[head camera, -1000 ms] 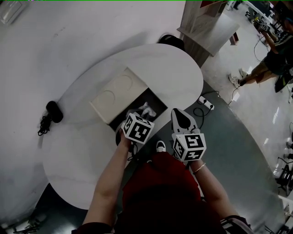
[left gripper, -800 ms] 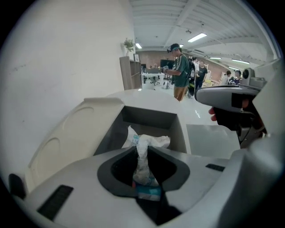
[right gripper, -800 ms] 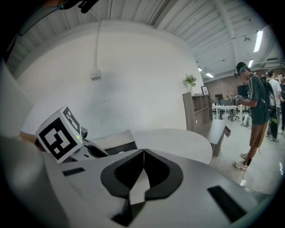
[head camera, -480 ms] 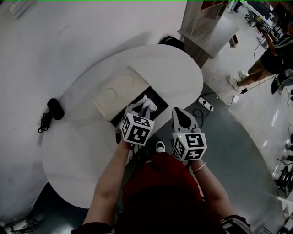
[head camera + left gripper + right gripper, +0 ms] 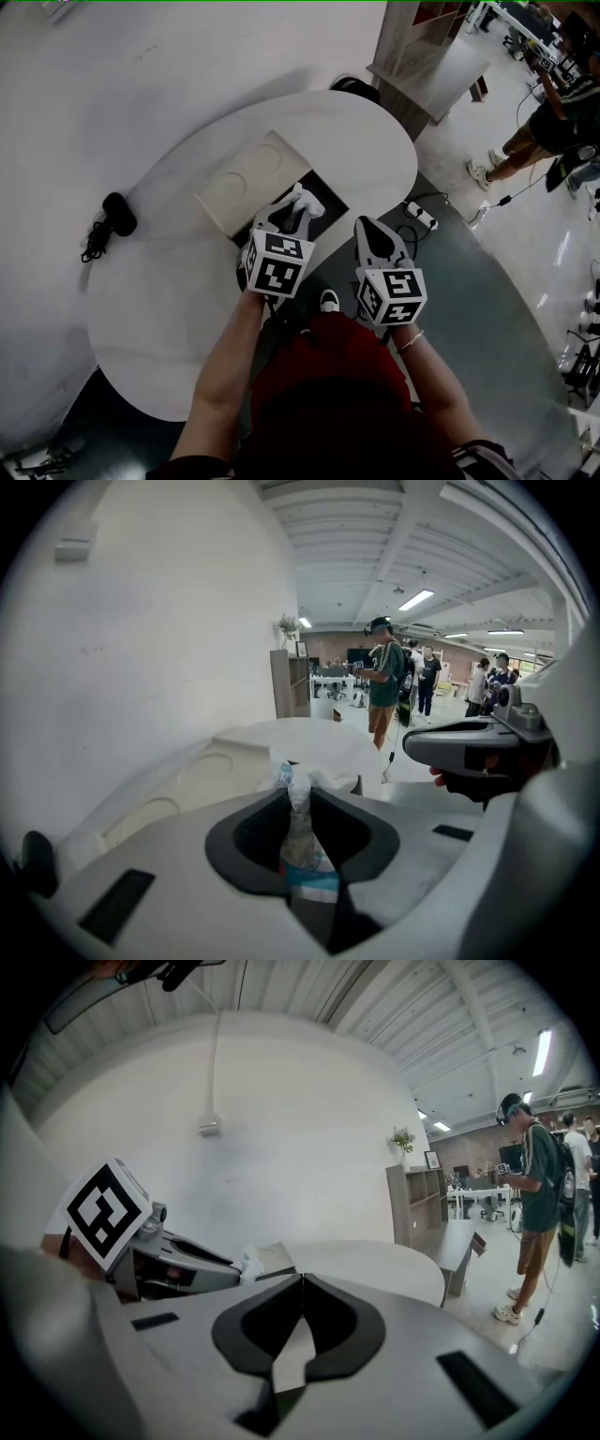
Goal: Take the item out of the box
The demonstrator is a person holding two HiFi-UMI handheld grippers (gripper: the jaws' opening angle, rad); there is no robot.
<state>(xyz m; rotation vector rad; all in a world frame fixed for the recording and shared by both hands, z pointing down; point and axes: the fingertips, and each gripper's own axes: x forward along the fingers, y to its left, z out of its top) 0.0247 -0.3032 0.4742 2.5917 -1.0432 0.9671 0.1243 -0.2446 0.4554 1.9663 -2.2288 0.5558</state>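
An open box (image 5: 323, 208) with a dark inside and a cream lid (image 5: 239, 183) folded back lies on the white round table (image 5: 169, 309). My left gripper (image 5: 286, 217) hangs over the box's near edge, shut on a crumpled clear plastic packet (image 5: 302, 198). In the left gripper view the packet (image 5: 300, 832), with a blue band, is pinched between the jaws and sticks out past the left gripper (image 5: 298, 794). My right gripper (image 5: 373, 236) is beside it at the right, over the table's edge. The right gripper (image 5: 302, 1283) is shut and empty.
A black device with a cord (image 5: 117, 214) lies at the left by the table's rim. A power strip (image 5: 422, 214) is on the floor beyond the table, near a wooden shelf unit (image 5: 422, 56). People stand at the far right (image 5: 553, 103).
My left gripper has risen out of the box with the packet in it. The right gripper has hardly moved.
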